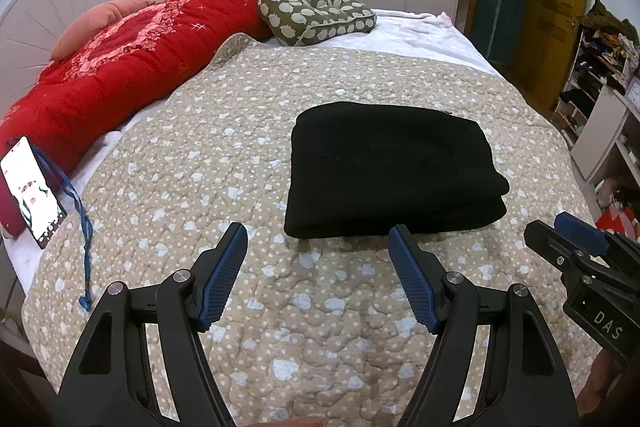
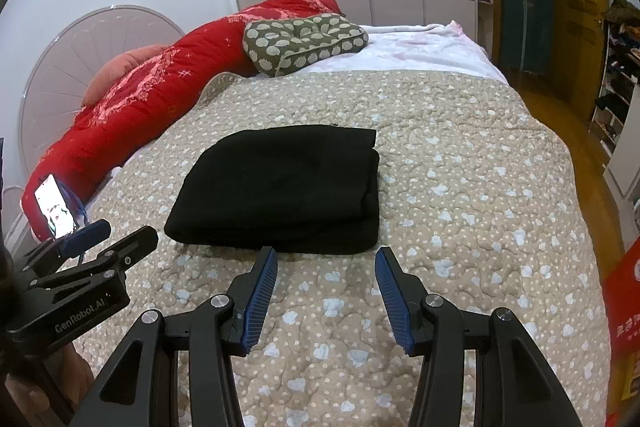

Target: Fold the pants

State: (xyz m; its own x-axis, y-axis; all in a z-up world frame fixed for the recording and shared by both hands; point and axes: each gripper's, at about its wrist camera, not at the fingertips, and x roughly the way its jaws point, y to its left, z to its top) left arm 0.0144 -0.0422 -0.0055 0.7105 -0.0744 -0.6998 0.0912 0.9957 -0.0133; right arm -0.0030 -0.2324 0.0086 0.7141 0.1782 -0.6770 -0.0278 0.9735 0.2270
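Observation:
The black pants [image 1: 390, 173] lie folded in a thick rectangular stack on the beige quilted bedspread [image 1: 224, 131]; they also show in the right wrist view [image 2: 280, 191]. My left gripper [image 1: 318, 231] is open and empty, just in front of the stack's near edge. My right gripper [image 2: 326, 254] is open and empty, also just short of the near edge. The right gripper shows at the right of the left wrist view [image 1: 576, 231]. The left gripper shows at the left of the right wrist view [image 2: 120, 233].
A red quilt [image 1: 120, 59] and a green patterned cushion [image 1: 316, 13] lie along the head of the bed. A lit phone [image 1: 32, 187] with a blue lanyard [image 1: 82, 227] leans at the left. A wardrobe, a wooden door and cluttered shelves stand beyond the bed.

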